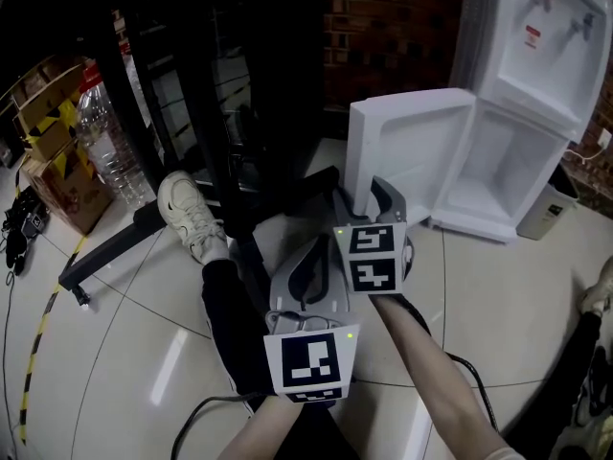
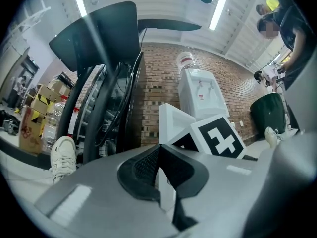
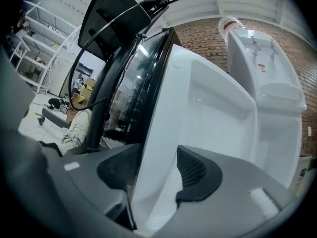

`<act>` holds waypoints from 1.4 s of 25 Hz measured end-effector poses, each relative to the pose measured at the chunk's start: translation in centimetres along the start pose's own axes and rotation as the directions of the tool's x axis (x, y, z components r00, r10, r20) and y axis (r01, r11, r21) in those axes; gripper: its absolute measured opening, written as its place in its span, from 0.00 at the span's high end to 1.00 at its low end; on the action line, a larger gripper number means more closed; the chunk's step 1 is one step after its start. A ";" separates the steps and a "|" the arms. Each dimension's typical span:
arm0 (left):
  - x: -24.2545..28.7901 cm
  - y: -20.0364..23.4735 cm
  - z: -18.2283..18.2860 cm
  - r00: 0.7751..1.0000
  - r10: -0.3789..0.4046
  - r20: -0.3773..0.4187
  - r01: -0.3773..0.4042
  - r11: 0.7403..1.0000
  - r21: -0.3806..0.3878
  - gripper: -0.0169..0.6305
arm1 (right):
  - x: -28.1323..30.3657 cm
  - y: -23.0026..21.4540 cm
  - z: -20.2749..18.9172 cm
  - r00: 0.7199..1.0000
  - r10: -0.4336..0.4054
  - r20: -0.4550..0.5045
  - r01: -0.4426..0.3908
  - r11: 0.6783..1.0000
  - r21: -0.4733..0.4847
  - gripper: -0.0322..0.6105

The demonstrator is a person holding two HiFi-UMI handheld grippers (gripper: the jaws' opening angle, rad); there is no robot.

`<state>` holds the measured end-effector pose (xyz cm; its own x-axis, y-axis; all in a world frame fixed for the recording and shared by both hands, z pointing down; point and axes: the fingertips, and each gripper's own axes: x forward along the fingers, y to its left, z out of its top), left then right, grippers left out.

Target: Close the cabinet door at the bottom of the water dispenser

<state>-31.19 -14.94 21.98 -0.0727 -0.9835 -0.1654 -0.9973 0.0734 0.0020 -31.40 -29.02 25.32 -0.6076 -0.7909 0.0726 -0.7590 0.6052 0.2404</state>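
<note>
The white water dispenser (image 1: 536, 56) stands at the upper right, its bottom cabinet (image 1: 508, 175) open. The white cabinet door (image 1: 407, 147) is swung out to the left, inner side facing me. My right gripper (image 1: 369, 195) is at the door's free edge. In the right gripper view the door (image 3: 208, 108) fills the gap of that gripper (image 3: 157, 167), with a pad against each face. My left gripper (image 1: 311, 257) hangs lower and nearer, behind the right one. Its jaws (image 2: 159, 155) meet at the tips with nothing between them.
A black metal stand (image 1: 220, 113) rises just left of the door. A white shoe (image 1: 189, 214) and a black trouser leg (image 1: 230, 324) lie below it. Water bottles (image 1: 110, 151) and cardboard boxes (image 1: 48, 161) sit at the far left, and a small white bin (image 1: 548, 209) stands right of the dispenser.
</note>
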 end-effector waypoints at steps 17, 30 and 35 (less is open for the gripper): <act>0.5 0.5 -1.6 0.993 0.059 -0.101 -0.066 0.996 -0.062 0.95 | -7.7 -1.9 -1.4 0.998 0.063 -0.011 -0.063 0.997 0.034 0.61; 1.7 -6.6 -3.2 0.998 0.005 -0.066 -0.019 0.977 -0.212 0.95 | -14.8 -6.4 -3.2 1.000 0.027 -0.015 -0.025 0.997 0.074 0.60; 2.5 -9.5 -4.3 0.993 -0.090 -0.071 0.073 0.974 -0.215 0.95 | -17.3 -8.7 -3.9 0.999 -0.034 0.009 0.033 0.997 0.073 0.62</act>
<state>-21.91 -18.81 25.82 0.0165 -0.9954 -0.0943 -0.9788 -0.0354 0.2019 -13.34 -20.99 25.77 -0.5836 -0.8101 0.0561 -0.7937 0.5837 0.1711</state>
